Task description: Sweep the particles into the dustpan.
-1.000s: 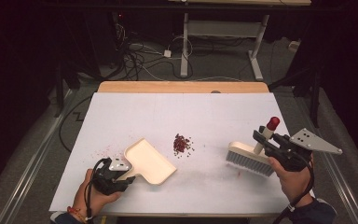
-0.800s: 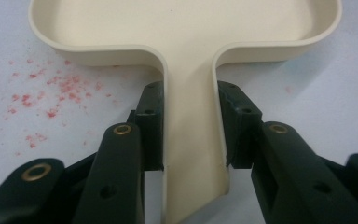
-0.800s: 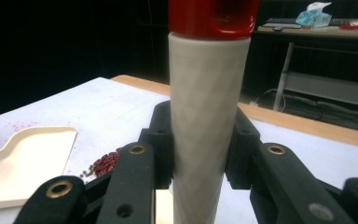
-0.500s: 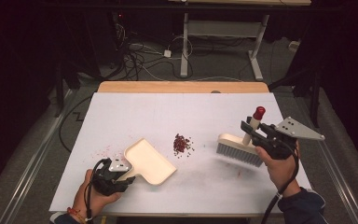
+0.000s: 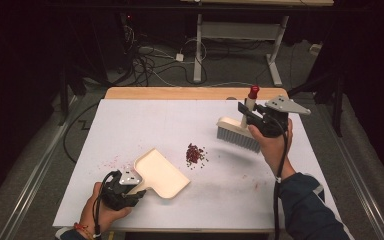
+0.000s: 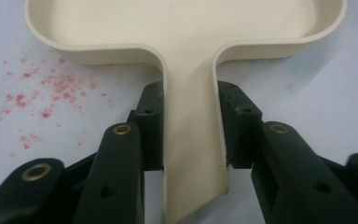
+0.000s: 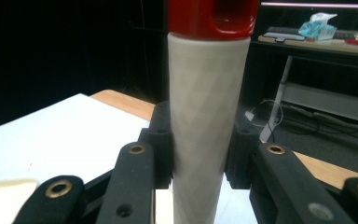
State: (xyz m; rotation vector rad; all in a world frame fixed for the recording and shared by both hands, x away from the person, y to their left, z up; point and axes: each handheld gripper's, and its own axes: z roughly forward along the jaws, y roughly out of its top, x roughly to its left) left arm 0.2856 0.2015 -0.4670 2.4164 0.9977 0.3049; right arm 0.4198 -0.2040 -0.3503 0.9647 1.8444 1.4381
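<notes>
Right now the left gripper is sitting at about seven o'clock on the white table, its jaws clamping the flat handle of the cream dustpan. Seen from the left gripper view, the left gripper is pressing both black pads against the two edges of that handle, and the dustpan is spreading out toward twelve o'clock with its tray lying flat on the table. Pink specks are dotting the white surface at nine o'clock of the handle.

Over at about two o'clock on the table, the right gripper is holding the brush by its upright handle, with the bristles pointing down toward the table and the red cap pointing up. Whether the bristles are touching the surface I cannot tell. From the right gripper view, the right gripper is squeezing the pale handle of the brush on both sides, and the red cap is sitting just above the grip.

Between the two tools, near the middle of the table, a small pile of dark red crumbs is lying loose. It is sitting at two o'clock of the dustpan's open lip, near it but apart, and at eight o'clock of the brush, which is standing apart from it.
</notes>
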